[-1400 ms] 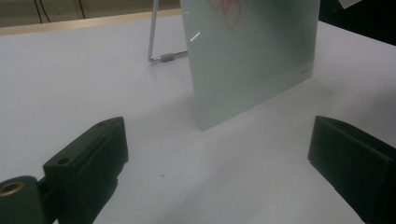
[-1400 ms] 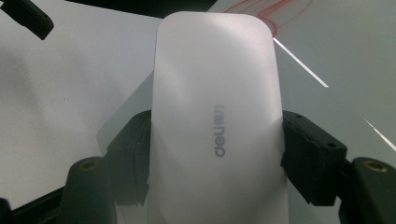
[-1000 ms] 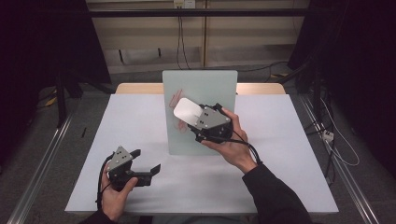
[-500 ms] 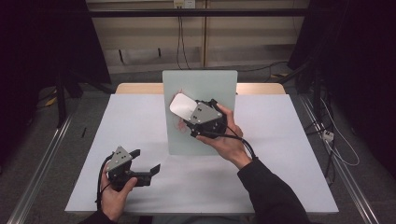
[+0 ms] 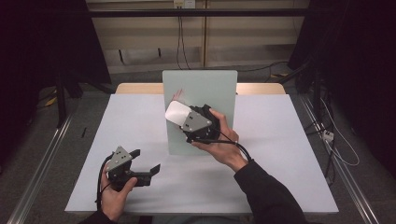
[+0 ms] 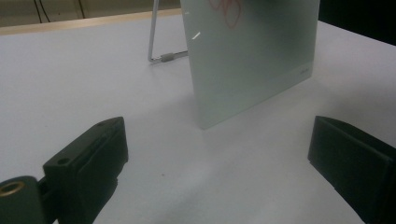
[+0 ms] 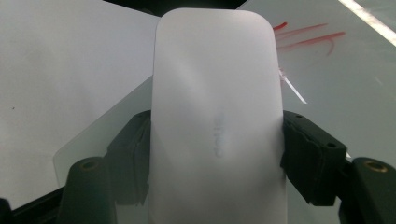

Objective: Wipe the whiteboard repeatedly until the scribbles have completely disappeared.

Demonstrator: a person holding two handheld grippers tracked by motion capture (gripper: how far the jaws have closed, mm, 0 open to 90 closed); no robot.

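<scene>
A pale green glass board (image 5: 205, 88) stands upright at the table's middle back, with red marker scribbles (image 5: 177, 95) near its upper left. My right gripper (image 5: 180, 116) is shut on a white rounded eraser block (image 5: 176, 113), held against the board just below the scribbles. In the right gripper view the eraser (image 7: 217, 116) sits between both jaws, with the red marks (image 7: 308, 35) beyond its top right. My left gripper (image 5: 145, 160) rests open at the front left, nothing in it. In its own view it (image 6: 219, 154) faces the board (image 6: 252, 60).
The white table top (image 5: 280, 130) has a wooden strip (image 5: 135, 87) along its back edge. A thin metal stand (image 6: 159, 56) props the board from behind. Metal rails (image 5: 42, 163) run along both sides, and cables (image 5: 331, 140) lie on the floor at right.
My right gripper has carried the eraser up and to the left across the board, closer to the red scribbles. The left gripper has stayed put.
</scene>
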